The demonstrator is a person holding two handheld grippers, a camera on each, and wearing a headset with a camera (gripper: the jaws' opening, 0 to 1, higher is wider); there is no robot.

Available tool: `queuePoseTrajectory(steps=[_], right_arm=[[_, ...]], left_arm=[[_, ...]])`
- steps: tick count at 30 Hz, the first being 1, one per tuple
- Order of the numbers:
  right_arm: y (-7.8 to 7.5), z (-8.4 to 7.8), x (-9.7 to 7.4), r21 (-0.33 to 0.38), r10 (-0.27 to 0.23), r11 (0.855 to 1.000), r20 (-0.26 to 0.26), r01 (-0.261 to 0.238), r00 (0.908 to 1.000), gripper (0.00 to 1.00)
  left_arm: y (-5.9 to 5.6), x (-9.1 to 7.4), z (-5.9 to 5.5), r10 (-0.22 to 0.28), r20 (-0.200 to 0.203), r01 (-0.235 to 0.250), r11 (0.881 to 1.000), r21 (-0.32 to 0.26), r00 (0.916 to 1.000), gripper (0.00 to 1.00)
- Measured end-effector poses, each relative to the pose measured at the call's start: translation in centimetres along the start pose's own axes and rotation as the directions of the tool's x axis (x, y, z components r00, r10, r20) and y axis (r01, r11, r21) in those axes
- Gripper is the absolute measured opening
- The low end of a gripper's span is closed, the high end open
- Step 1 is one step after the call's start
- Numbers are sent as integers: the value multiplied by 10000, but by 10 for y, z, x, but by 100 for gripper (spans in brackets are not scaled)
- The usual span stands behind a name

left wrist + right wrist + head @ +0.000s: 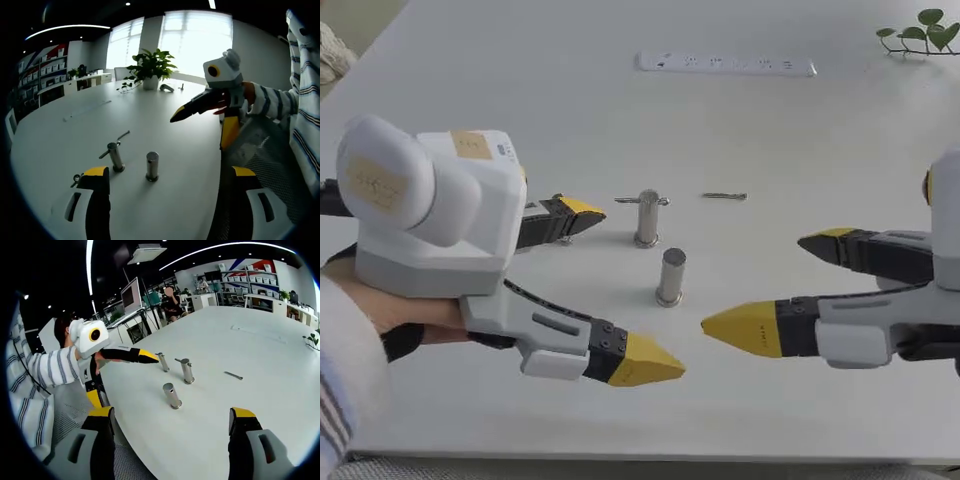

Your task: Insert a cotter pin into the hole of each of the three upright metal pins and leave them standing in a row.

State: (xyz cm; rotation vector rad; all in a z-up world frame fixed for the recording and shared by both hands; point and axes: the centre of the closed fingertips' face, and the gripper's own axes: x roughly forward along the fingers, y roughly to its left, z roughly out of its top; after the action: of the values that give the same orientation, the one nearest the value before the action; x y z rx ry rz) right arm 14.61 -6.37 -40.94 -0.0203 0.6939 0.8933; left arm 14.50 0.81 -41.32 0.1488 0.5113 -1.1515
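Upper middle of frame: cotter pin (724,196) lies flat, left-right, probably nearer right gripper (753,281); both grippers' fingers (750,328) open, empty.

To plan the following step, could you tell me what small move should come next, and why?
Probably reach the right tongs, open, to the loose cotter: the near pin is bare, while the far pin already carries one.

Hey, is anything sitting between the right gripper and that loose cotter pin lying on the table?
Nothing visible does. The loose cotter pin lies on the bare table beyond the right gripper; the nearest metal pin stands off to the side of that path.
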Motion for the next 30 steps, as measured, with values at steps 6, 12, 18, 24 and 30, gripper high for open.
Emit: queuePoseTrajectory(steps=[6, 12, 18, 24, 30], right_arm=[[-5, 2, -2, -261, -116, 9996, -185, 111, 9998, 93], [-16, 8, -4, -718, -305, 9970, -420, 274, 9986, 92], [-33, 17, -4, -1252, -435, 9915, -723, 342, 9964, 90], [-54, 28, -1, -1856, -604, 9818, -1097, 393, 9921, 88], [-75, 37, 6, -2669, -653, 9635, -1639, 195, 9843, 83]], left_arm=[[2, -7, -6, 155, 53, -153, 9991, -385, 9999, 99], [7, -14, -11, 616, 121, -604, 9948, -814, 9980, 99], [8, -22, -11, 883, 200, -870, 9943, -623, 9959, 99], [7, -28, -12, 1050, 301, -1024, 9918, -761, 9940, 99], [8, -32, -11, 1215, 445, -1163, 9876, -1054, 9916, 99]])
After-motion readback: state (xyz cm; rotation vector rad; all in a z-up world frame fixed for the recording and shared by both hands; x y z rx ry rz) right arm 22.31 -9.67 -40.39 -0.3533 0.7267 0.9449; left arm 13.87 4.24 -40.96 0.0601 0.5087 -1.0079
